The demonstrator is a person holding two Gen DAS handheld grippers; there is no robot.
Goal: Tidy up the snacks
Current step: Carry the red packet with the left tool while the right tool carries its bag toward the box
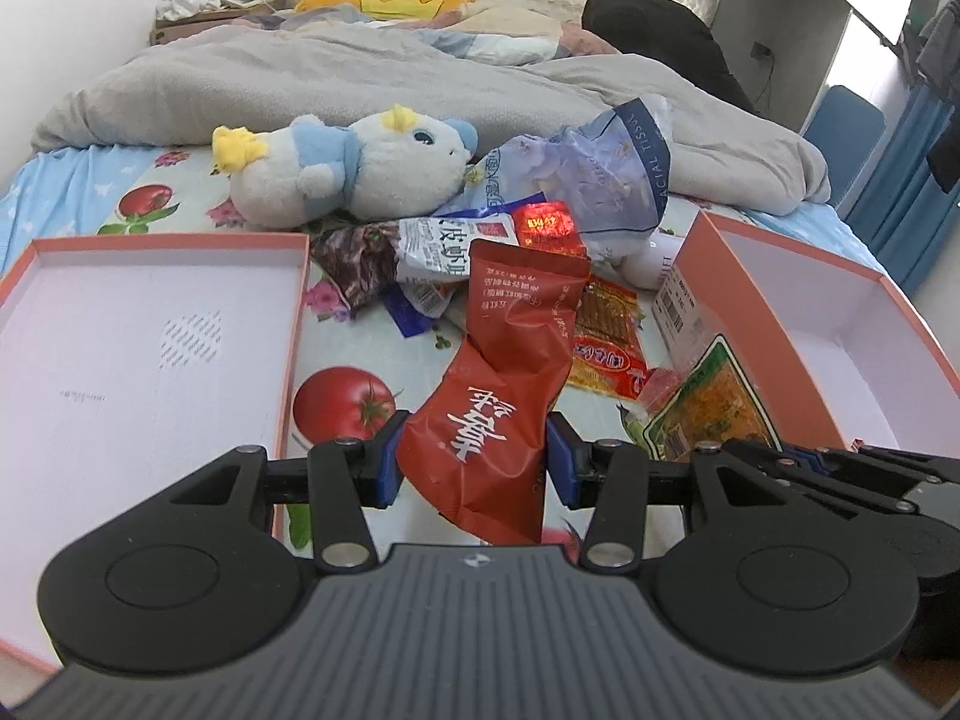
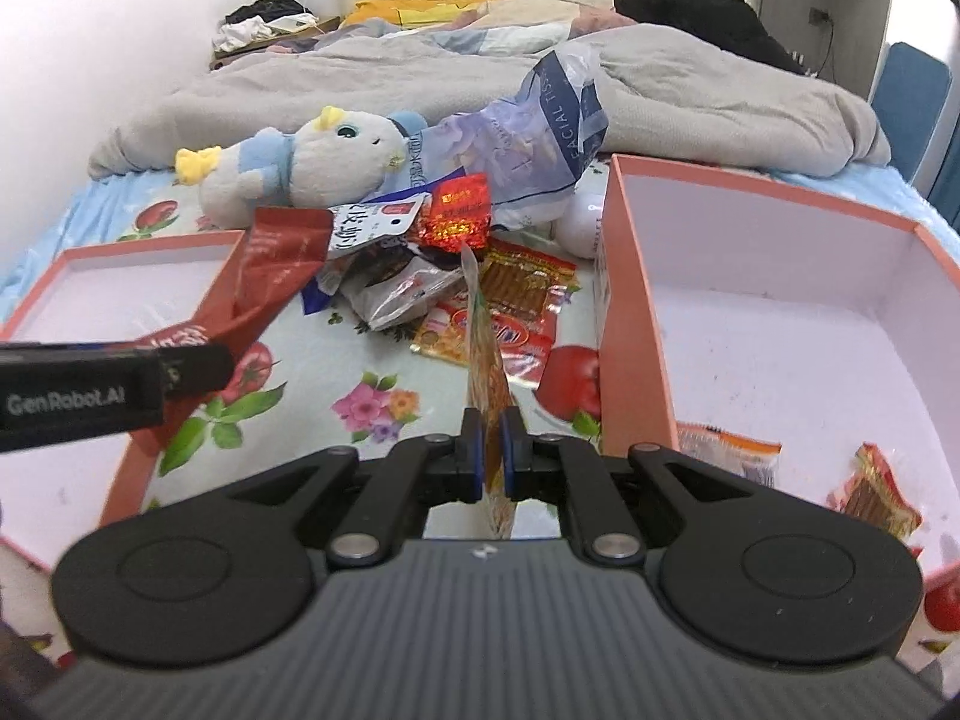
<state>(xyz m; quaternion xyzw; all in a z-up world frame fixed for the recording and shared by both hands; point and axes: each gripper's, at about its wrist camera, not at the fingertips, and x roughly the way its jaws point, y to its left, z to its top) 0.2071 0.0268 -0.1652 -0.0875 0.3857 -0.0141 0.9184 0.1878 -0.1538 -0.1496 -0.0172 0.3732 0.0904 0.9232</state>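
Left gripper (image 1: 474,459) has its blue pads pressed against both sides of a dark red snack pouch (image 1: 504,372), so it's clamped on that one. The pouch sticks up and forward from the fingers, crumpled, with white characters on it. Off to that gripper's left sits a shallow pink box lid (image 1: 150,330) with a white inside, and to its right there's the taller pink box (image 1: 780,276).

Right gripper (image 2: 492,459) is pinching a thin flat snack packet (image 2: 486,360) edge-on, fingers nearly together with just the packet between them. Right beside it on the right is the pink box, and inside, near the gripper, lie an orange-edged packet (image 2: 729,450) and a red-and-gold spicy strip pack (image 2: 876,492).

Straight ahead of both grippers is the rest of the snack pile (image 2: 456,276) on the tomato-print bedsheet (image 2: 372,402). Behind that pile lie a blue-and-white plush toy (image 2: 300,162) and a facial tissue pack (image 2: 540,138), then a grey blanket (image 2: 420,78) further back.
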